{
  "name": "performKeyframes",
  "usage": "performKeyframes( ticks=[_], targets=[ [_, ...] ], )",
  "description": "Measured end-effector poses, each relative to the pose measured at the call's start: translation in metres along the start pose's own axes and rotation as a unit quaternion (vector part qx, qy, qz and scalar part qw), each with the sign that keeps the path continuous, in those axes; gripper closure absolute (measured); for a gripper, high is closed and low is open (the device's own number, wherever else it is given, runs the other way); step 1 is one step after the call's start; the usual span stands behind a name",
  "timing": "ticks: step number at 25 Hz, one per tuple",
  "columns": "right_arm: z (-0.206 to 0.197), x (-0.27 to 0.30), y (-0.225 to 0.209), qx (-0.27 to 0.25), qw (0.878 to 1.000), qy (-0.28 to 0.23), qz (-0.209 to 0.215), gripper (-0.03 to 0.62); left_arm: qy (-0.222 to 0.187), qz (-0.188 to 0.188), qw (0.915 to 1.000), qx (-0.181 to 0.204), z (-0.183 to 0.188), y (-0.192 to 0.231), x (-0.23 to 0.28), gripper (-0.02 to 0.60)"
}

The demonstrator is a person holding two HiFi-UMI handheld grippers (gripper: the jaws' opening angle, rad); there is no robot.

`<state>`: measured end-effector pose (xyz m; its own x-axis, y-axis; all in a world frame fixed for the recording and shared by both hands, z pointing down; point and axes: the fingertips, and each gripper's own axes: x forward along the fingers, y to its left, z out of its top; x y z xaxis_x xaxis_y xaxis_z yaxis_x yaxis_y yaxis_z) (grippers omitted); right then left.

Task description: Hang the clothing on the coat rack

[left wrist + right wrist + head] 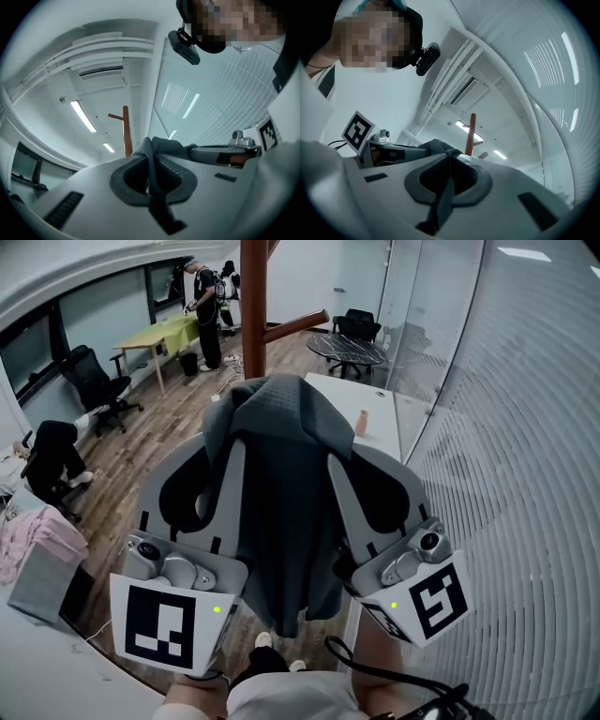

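Observation:
A dark grey garment (pixel 281 512) hangs between my two grippers in the head view, bunched at the top and drooping toward the floor. My left gripper (pixel 225 423) is shut on the garment's upper left part; its cloth (pixel 151 161) shows pinched between the jaws. My right gripper (pixel 333 432) is shut on the upper right part, with the cloth (pixel 447 187) squeezed between its jaws. Both grippers point up and forward. The brown wooden coat rack pole (pixel 253 306) stands just beyond the garment, with a peg (pixel 295 326) slanting right. The pole (pixel 126 131) (pixel 470 133) rises past each gripper's tips.
A white table (pixel 361 418) with a small peach cylinder (pixel 362 423) stands behind the garment. A frosted glass wall (pixel 506 427) runs along the right. Office chairs (pixel 98 385), a green table (pixel 173 334), a standing person (pixel 206 306) and a crouching person (pixel 52 460) are on the wooden floor to the left.

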<state>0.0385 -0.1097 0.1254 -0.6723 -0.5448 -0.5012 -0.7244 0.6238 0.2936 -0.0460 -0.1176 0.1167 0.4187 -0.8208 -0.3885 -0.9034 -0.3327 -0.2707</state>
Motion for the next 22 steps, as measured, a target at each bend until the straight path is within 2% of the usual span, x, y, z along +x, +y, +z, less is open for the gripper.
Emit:
performKeyframes(
  ticks=[2,5,8,10,14,22],
  targets=[
    [0.003,0.009,0.001,-0.002,1.0,-0.008,0.006,0.569,-0.028,-0.005,0.9992,0.028,0.016,0.008,0.004,0.554],
    [0.01,0.02,0.001,-0.005,1.0,-0.021,0.01,0.569,-0.012,-0.001,0.9997,0.023,0.016,0.017,0.007,0.554],
    [0.008,0.03,0.007,-0.006,0.999,-0.03,0.016,0.569,-0.022,-0.003,0.999,0.038,0.019,0.03,0.008,0.554],
    [0.004,0.033,0.011,-0.007,0.999,-0.03,0.02,0.569,-0.01,0.0,0.9995,0.031,0.011,0.035,0.007,0.554],
    [-0.005,0.038,0.009,-0.004,0.999,-0.028,0.022,0.569,-0.014,-0.009,0.9995,0.028,0.006,0.041,0.013,0.554],
    [-0.024,0.054,0.013,0.013,1.0,-0.011,0.016,0.569,0.008,-0.033,0.9994,-0.007,-0.024,0.058,0.022,0.554]
  ],
)
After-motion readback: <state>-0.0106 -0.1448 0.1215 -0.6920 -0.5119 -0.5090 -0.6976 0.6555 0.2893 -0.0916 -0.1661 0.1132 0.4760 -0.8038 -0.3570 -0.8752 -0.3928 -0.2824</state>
